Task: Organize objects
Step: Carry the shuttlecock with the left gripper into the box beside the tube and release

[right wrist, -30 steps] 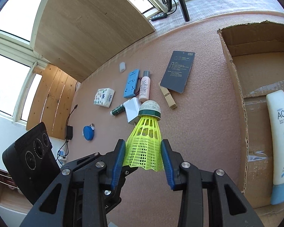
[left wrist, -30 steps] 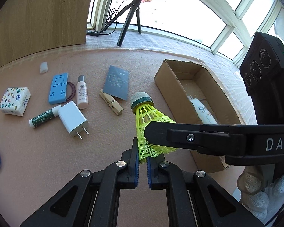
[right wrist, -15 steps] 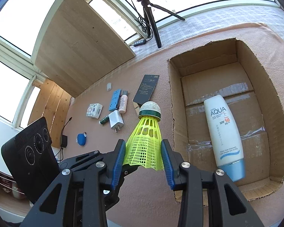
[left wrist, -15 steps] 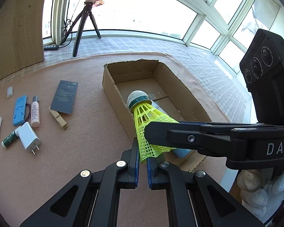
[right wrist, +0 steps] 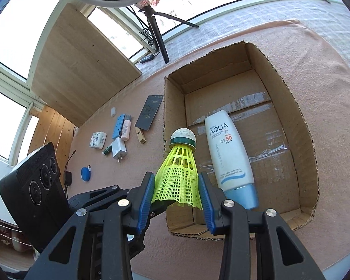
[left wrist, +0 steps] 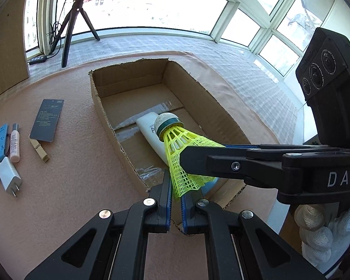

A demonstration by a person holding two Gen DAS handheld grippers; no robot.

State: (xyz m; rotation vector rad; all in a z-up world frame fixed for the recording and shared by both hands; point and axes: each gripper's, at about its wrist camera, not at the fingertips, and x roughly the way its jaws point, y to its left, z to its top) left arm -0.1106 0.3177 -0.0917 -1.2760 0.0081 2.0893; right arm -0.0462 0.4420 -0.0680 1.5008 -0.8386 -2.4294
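Both tilting steeply downward, the right hand-held gripper (right wrist: 176, 194) is clamping the yellow shuttlecock (right wrist: 178, 177) while the left hand-held gripper (left wrist: 176, 192) is pinching its skirt rim; they have carried it from over the bench to above the cardboard box (right wrist: 298, 126), over the sunscreen tube (right wrist: 231, 156).

Neon-yellow mesh skirt on the shuttlecock (right wrist: 178, 175), dark green band, off-white cork tip. White sunscreen tube (right wrist: 228, 149), pale blue cap, blue lettering, orange number. Plain brown cardboard box (right wrist: 298, 121), clear tape strips. Salmon-pink counter (left wrist: 58, 198). Black tongs (right wrist: 178, 196), blue pads. Dark grey card (left wrist: 47, 120), white charger (left wrist: 8, 177), blue holder (left wrist: 0, 140).
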